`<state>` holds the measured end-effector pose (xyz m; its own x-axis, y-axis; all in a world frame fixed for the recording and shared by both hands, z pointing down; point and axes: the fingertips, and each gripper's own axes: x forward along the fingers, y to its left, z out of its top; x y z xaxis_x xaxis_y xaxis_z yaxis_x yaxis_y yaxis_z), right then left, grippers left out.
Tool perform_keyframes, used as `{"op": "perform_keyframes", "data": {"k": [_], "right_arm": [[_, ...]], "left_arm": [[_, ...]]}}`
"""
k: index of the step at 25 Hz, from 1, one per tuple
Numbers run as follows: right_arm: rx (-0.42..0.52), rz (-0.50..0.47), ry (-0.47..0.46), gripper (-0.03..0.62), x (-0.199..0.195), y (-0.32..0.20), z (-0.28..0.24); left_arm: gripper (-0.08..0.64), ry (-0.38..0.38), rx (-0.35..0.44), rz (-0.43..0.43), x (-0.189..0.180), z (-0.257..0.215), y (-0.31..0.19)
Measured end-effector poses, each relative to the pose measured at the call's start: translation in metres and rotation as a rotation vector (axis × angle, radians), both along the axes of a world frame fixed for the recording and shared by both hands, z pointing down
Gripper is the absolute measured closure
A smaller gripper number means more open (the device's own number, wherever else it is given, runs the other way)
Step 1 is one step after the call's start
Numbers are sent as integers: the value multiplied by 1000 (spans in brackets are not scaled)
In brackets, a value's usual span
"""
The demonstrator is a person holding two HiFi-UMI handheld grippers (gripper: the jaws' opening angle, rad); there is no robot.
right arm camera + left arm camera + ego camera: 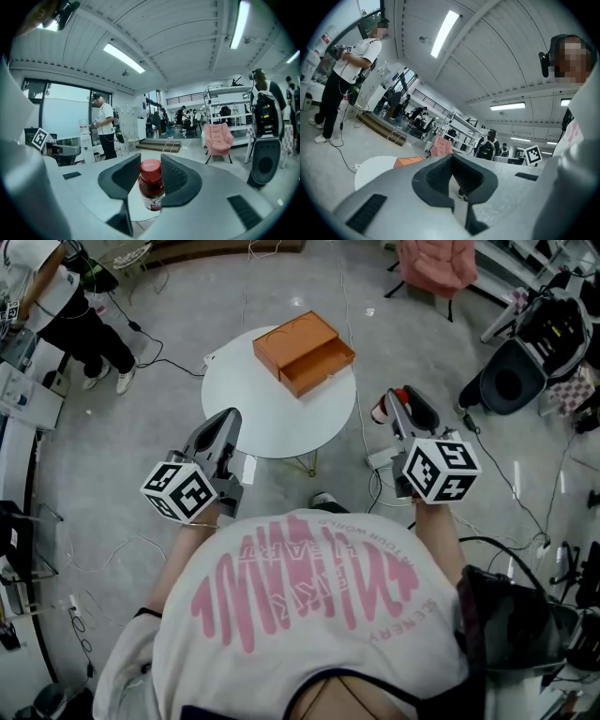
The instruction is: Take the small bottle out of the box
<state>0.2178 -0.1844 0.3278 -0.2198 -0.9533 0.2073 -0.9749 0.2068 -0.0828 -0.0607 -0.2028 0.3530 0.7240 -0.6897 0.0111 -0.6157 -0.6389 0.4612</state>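
An orange box [292, 341] lies on the round white table [246, 401] with its drawer [321, 366] slid out toward the right. The small bottle [151, 185], dark red with a red cap, stands upright between the jaws of my right gripper [150, 160], which is shut on it. In the head view that gripper [392, 401] holds the bottle [379, 412] off the table's right edge, over the floor. My left gripper [231, 418] hovers at the table's near left edge, shut and empty. Its view shows its jaw tips together [451, 157], with the table [375, 168] and box [408, 161] behind.
Cables trail over the grey floor around the table. A person [67, 298] stands at the far left by a workbench. A pink armchair [436, 262] is at the back right, and a black backpack on a seat [527, 360] is to the right.
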Motion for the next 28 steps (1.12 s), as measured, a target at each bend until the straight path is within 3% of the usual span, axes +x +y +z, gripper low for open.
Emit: {"op": "perform_keyframes", "data": {"k": [8,28], "right_arm": [[-7,75,-61,460,-14,51,16],[-32,95,4,460,-29,122,25]], "left_arm": [[552,-7,-33,58,-16,16,30],[553,4,-63,72,-36,27,85]]}}
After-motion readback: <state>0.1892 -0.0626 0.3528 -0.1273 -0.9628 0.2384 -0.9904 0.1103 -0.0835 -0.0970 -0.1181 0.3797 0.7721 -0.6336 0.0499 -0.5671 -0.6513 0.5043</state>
